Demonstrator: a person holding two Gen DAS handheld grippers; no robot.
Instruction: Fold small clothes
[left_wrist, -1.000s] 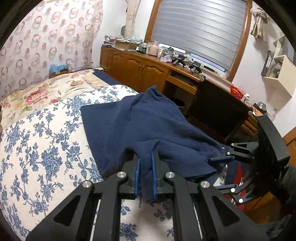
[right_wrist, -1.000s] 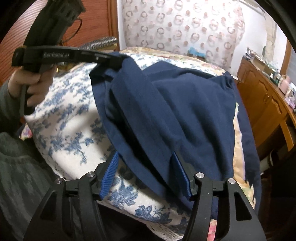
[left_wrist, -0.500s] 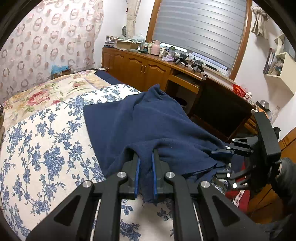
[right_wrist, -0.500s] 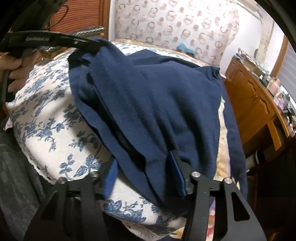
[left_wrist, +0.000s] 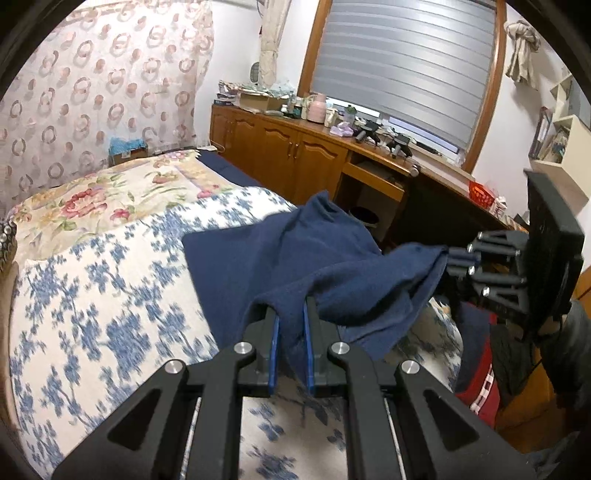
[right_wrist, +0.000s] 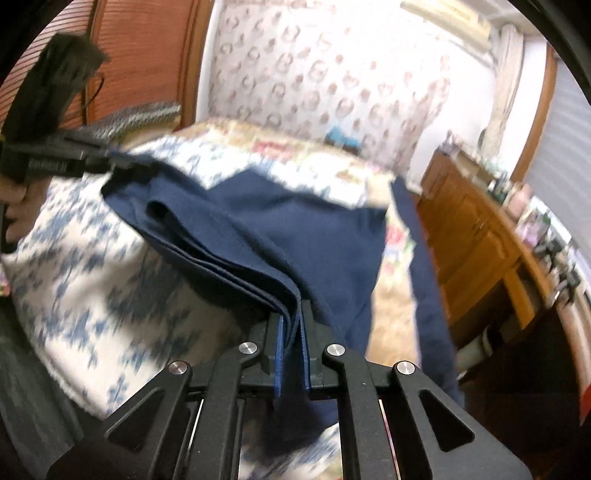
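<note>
Gripping the navy fleece garment (left_wrist: 295, 258) at its near edge, both left tongs (left_wrist: 290, 345) and right tongs (right_wrist: 291, 354) are clenched on cloth. It looks soft, light and floppy, so corners or hems seem the best holds.

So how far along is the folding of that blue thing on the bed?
Early to midway, I'd guess. Done: the navy garment shows doubled layers at its near edge in the right wrist view. In hand: the left gripper and right gripper each have jaws shut on a corner, lifting that edge off the floral bedspread. Left: laying it over and flattening it into a neat stack.
</note>
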